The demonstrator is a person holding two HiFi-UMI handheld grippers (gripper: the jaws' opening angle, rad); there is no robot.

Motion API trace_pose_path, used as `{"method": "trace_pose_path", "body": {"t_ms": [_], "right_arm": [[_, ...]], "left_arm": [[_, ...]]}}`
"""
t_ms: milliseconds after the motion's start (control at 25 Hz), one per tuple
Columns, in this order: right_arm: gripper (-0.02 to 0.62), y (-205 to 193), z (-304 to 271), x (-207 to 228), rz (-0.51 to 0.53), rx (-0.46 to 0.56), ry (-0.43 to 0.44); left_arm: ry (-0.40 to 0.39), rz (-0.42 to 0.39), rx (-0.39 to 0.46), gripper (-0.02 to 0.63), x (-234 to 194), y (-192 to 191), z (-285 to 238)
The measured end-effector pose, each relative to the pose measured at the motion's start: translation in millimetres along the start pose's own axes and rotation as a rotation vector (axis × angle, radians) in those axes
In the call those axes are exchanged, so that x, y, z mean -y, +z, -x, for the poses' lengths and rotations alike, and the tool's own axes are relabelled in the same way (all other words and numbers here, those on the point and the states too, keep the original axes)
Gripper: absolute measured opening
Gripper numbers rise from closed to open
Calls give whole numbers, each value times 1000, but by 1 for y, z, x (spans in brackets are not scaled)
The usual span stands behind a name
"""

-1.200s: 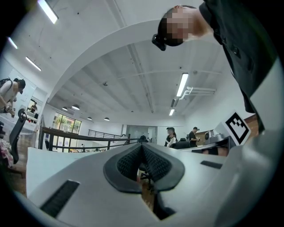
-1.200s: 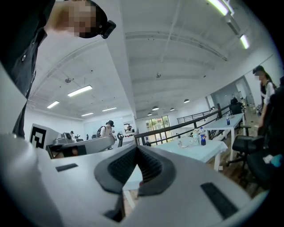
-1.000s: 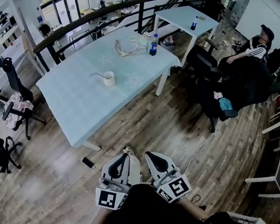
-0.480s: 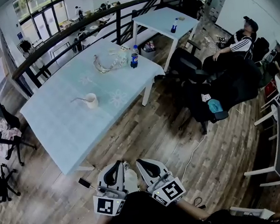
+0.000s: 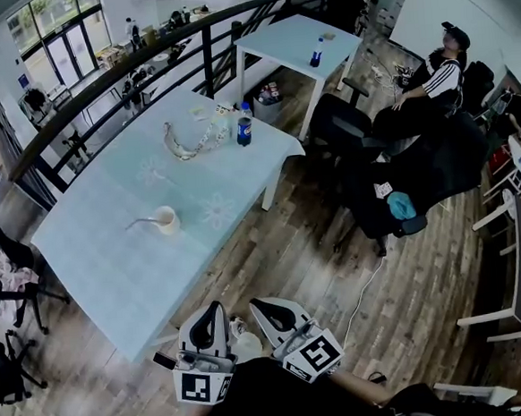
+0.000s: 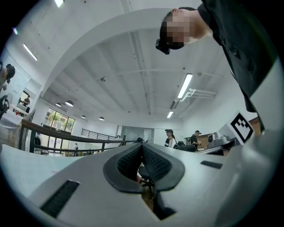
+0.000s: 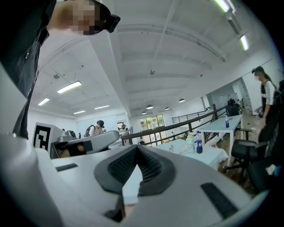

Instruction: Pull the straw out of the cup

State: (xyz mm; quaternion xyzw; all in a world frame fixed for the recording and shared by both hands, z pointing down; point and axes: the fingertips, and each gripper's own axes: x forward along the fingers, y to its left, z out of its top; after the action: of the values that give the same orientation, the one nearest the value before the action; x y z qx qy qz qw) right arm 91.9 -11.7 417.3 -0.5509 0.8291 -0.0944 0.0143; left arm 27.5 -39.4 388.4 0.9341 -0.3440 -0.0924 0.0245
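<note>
Pale blue table on a wooden floor, both grippers short of it

The table (image 5: 112,259) stands on plank floor (image 5: 327,251) beside a dark railing (image 5: 97,76). The cup (image 5: 165,221) sits on it, its straw (image 5: 143,223) leaning left. It lies well beyond the left gripper (image 5: 212,310) and right gripper (image 5: 265,306), both closed on nothing.

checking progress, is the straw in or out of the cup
In. The straw sticks out of the cup, which stands upright on the table.
</note>
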Motion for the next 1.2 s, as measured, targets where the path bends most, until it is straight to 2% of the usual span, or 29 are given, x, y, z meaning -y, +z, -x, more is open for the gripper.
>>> {"method": "trace_pose_path", "body": {"t_ms": [200,360,680,920,1200], "right_arm": [[9,8,-39,24,15,7,14],[9,16,-64,41,22,32,15],[9,20,-95,65,17,21,55],[9,22,-120,93,10,5,127],[9,31,-157,136,19,-37,247]], "left_arm": [[12,13,-2,12,-28,-9,-32],[5,-11,10,12,-46,-11,-55],[43,-10,-8,12,-64,-19,-88],[111,-16,-14,12,-76,-26,-119],[228,-11,3,12,-94,-34,-169]]}}
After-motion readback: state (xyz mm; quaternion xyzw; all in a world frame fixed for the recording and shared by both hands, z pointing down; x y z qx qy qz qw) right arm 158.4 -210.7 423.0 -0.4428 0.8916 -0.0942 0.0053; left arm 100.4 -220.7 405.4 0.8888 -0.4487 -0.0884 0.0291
